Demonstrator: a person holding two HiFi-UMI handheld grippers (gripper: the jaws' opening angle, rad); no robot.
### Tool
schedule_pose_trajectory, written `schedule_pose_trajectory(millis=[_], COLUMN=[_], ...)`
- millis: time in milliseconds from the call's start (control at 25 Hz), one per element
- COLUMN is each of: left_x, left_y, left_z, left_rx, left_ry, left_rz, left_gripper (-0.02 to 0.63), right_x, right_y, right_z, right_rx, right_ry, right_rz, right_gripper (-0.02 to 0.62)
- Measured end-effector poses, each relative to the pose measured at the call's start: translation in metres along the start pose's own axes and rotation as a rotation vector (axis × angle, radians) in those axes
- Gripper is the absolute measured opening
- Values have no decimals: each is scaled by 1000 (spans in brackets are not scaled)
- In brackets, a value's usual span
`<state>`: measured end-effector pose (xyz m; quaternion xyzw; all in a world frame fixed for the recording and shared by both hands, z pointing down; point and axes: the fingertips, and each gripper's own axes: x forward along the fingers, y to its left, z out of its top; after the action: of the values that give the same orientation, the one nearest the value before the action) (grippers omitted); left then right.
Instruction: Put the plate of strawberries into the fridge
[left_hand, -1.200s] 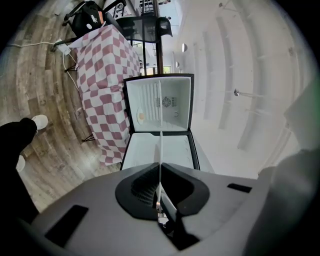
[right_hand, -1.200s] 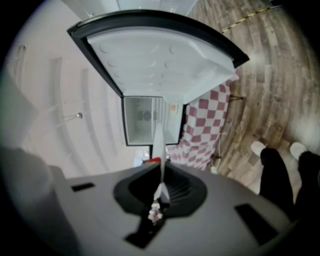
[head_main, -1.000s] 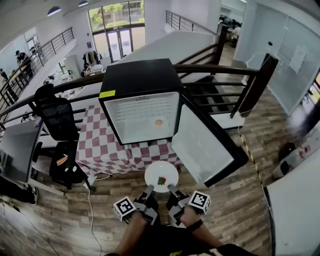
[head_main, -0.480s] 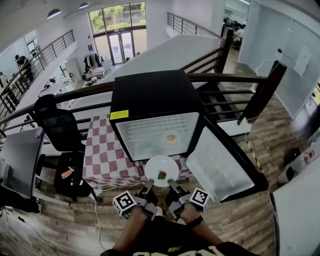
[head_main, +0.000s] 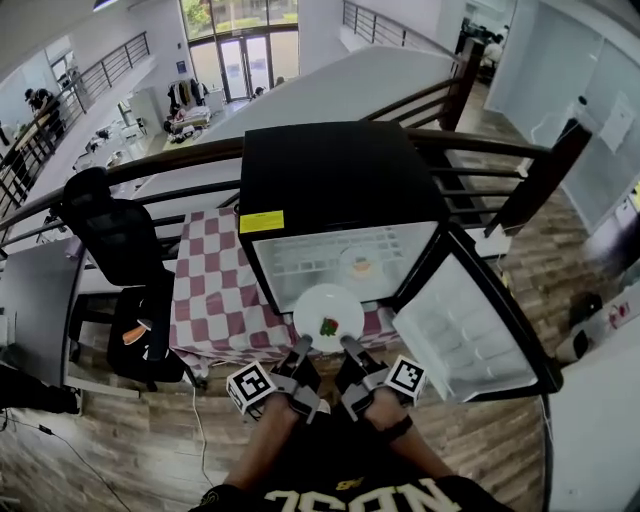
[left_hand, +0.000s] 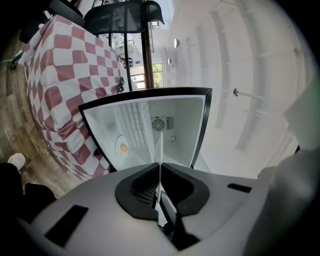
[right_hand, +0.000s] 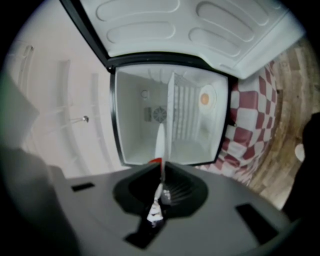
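A white plate (head_main: 328, 316) with a strawberry (head_main: 329, 326) on it hangs level just in front of the open fridge (head_main: 340, 262). My left gripper (head_main: 301, 344) is shut on the plate's near left rim, my right gripper (head_main: 349, 343) on its near right rim. In the left gripper view the plate (left_hand: 160, 155) shows edge-on between the shut jaws, with the lit fridge (left_hand: 145, 130) straight ahead. The right gripper view shows the plate (right_hand: 161, 142) edge-on too, and the fridge (right_hand: 170, 117) behind it. A small plate with an orange thing (head_main: 360, 266) lies on the fridge's shelf.
The fridge door (head_main: 470, 325) stands swung open to the right. The fridge rests on a table with a red and white checked cloth (head_main: 210, 290). A black office chair (head_main: 125, 255) stands to the left. A dark railing (head_main: 520, 160) runs behind, and wood flooring (head_main: 130, 440) lies below.
Both grippers have carried the plate forward toward the fridge. The fridge has grown larger and nearer in the head view, and the plate now sits right at its opening.
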<state>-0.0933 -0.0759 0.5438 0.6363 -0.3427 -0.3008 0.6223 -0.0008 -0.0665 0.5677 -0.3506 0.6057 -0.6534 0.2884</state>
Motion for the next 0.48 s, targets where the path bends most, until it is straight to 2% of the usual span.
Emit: schedule_pose_trajectory(millis=[240, 480], left_x=[8, 31], left_y=[0, -9], left_z=[20, 42], left_rx=[10, 17], left_ry=[28, 3], left_rz=[6, 2], left_gripper=[29, 29], right_x=[18, 54], right_y=[5, 15], right_z=[-3, 18], right_rx=[-21, -62], right_ry=[16, 72], right_rz=[-17, -6], right_gripper=[35, 34])
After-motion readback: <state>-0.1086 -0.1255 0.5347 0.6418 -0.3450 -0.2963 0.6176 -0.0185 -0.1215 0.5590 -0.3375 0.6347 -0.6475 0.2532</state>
